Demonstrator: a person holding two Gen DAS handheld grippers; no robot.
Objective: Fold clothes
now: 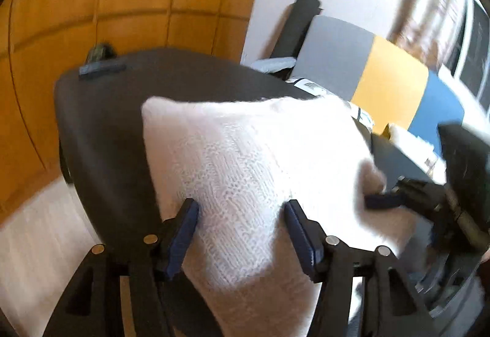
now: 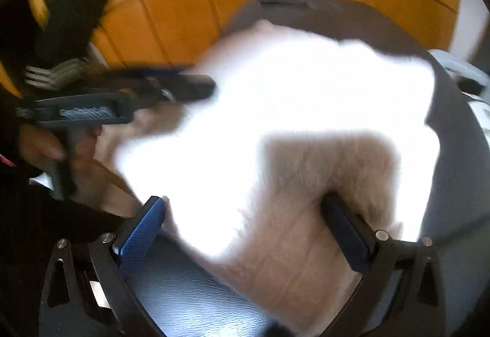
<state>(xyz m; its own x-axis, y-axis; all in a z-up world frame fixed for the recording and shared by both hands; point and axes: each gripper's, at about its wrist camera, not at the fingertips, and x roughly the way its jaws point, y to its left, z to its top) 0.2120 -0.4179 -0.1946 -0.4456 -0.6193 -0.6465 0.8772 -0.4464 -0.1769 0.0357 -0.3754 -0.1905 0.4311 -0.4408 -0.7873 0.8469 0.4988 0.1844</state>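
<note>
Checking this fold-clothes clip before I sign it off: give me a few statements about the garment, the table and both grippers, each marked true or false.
1. The garment is white and knitted. True.
2. It lies on a dark table. True.
3. The left gripper is clamped shut on the garment. False: its jaws stand wide apart, with the fabric lying loose between them.
4. The right gripper has its jaws apart. True.
5. The wall behind the table is bare white all the way across. False: wooden panels cover much of it.
6. The table carries a stack of folded clothes. False: only the one garment shows on it, plus a small dark object at the far edge.
</note>
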